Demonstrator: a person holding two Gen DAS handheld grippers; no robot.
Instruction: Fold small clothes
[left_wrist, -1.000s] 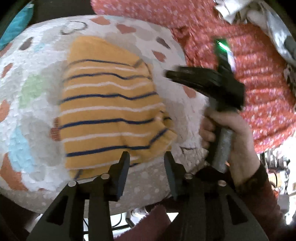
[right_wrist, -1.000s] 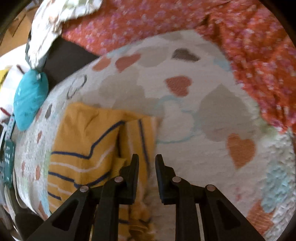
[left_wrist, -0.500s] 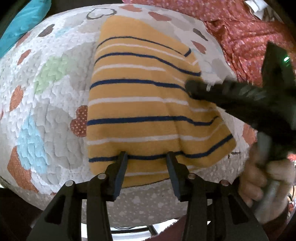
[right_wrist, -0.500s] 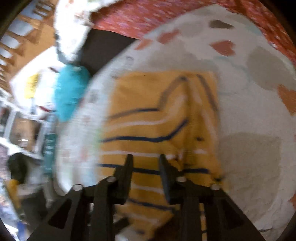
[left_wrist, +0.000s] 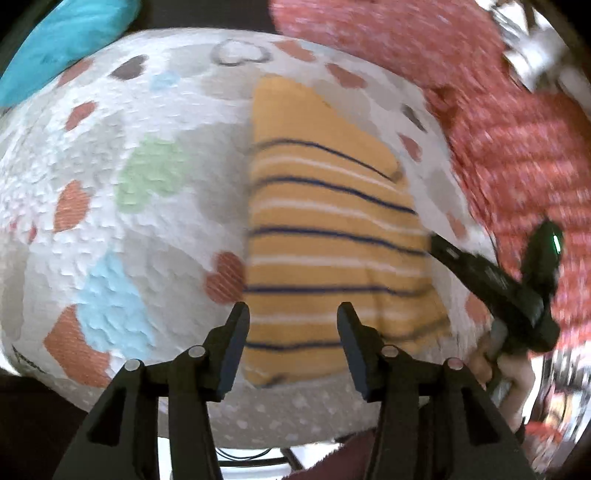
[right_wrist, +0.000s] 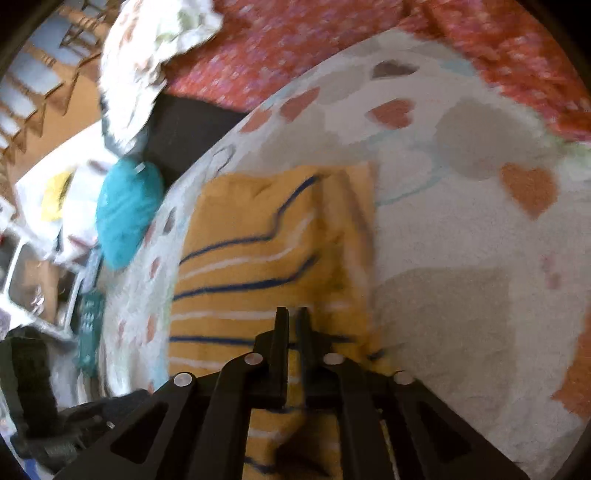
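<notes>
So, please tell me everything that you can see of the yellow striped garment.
The yellow striped garment is a small, soft, knit-looking piece with thin navy and white stripes. It lies folded into a rough rectangle, flat on the heart-patterned quilt, near the quilt's front edge. In the right wrist view one side is folded over, making a thicker layered edge. The left tongs stand open over its near edge. The right tongs, almost closed, are at its side; whether they pinch cloth cannot be told.
</notes>
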